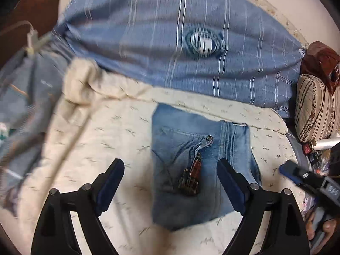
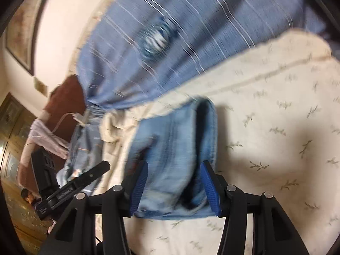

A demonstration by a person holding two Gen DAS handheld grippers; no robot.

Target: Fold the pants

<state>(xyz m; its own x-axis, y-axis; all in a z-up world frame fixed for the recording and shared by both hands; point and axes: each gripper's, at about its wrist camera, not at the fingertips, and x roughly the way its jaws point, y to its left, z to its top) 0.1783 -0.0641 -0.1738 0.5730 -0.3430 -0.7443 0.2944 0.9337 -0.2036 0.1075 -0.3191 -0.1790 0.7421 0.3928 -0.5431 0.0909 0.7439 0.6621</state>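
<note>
Left view: the left gripper is wide open above the folded jeans, which lie on the cream blanket. Right view: the right gripper is open too, its blue pads on both sides of the jeans

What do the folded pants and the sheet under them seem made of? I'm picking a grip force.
The pants look like washed light-blue denim: faded patches, stitched seams, a pocket edge, matte. The sheet looks like thin cream woven cotton with a small printed sprig pattern, matte and wrinkled; the exact fibre can't be told.
</note>
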